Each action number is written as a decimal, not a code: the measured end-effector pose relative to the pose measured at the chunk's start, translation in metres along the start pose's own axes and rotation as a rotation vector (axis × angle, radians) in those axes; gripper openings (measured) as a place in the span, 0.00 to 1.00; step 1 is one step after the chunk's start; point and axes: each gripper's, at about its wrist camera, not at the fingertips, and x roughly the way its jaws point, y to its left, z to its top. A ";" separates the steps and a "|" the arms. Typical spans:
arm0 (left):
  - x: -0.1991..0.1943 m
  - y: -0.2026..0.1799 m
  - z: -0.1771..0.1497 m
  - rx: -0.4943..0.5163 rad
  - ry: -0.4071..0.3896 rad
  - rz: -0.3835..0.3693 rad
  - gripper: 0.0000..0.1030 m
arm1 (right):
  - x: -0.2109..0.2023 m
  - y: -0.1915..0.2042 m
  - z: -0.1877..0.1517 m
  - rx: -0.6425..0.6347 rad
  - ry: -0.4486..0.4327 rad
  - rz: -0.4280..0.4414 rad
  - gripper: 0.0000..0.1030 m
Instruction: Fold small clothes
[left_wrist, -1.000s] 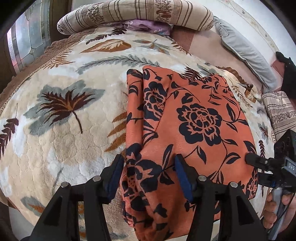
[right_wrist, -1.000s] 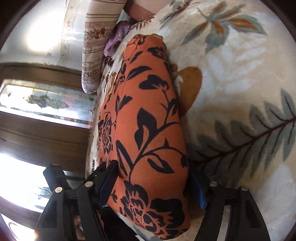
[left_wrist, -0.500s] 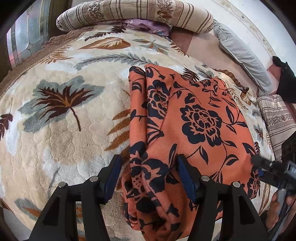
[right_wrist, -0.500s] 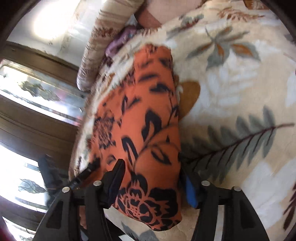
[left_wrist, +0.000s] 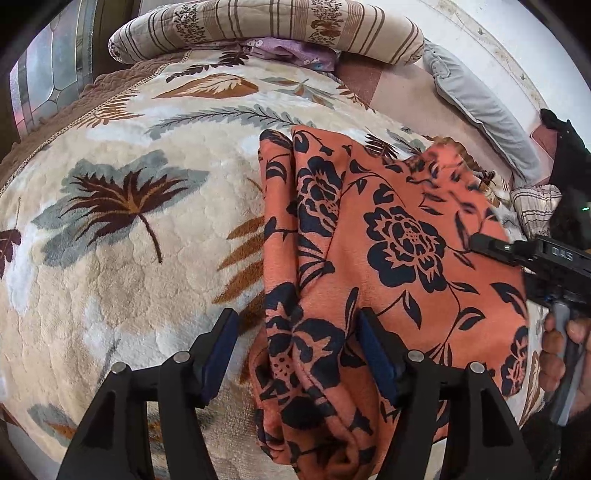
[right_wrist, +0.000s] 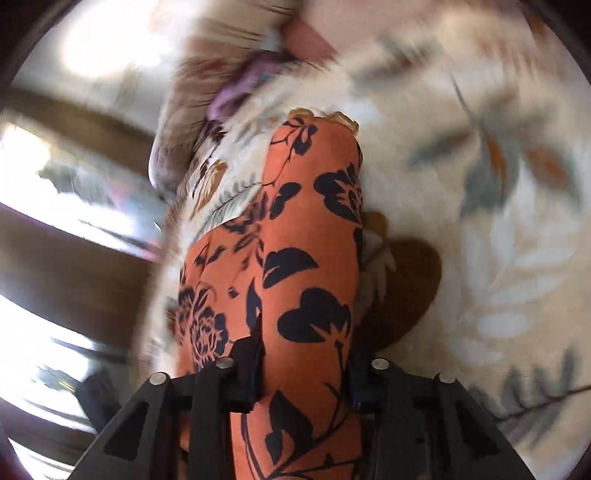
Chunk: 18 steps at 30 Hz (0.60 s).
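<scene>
An orange cloth with a dark flower print (left_wrist: 388, 240) lies folded on a cream bedspread with a leaf pattern (left_wrist: 110, 277). My left gripper (left_wrist: 295, 354) is open, its fingers wide apart on either side of the cloth's near left edge. My right gripper (right_wrist: 304, 363) is shut on the cloth (right_wrist: 306, 258) and lifts its right edge, which stands up as a fold. The right gripper also shows in the left wrist view (left_wrist: 517, 251), over the cloth's right side, held by a hand. The right wrist view is blurred.
A striped bolster (left_wrist: 266, 29) lies along the far edge of the bed, with a purple garment (left_wrist: 291, 51) below it. A grey pillow (left_wrist: 484, 107) and a striped cushion (left_wrist: 535, 206) lie at the far right. A window (left_wrist: 48, 77) is at the far left.
My right gripper has closed on the cloth's right edge and raised it, swinging fast. The cloth's far right corner has lifted off the bedspread. My left gripper stays open at the near edge.
</scene>
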 end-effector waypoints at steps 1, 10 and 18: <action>0.000 -0.001 0.000 0.004 -0.001 0.004 0.67 | -0.005 0.016 -0.004 -0.099 -0.029 -0.083 0.33; 0.003 0.000 0.001 0.025 -0.005 0.005 0.69 | -0.004 -0.049 0.015 0.233 -0.068 0.160 0.66; 0.004 0.002 0.002 0.026 -0.007 0.000 0.70 | 0.015 -0.050 0.040 0.253 -0.064 0.167 0.30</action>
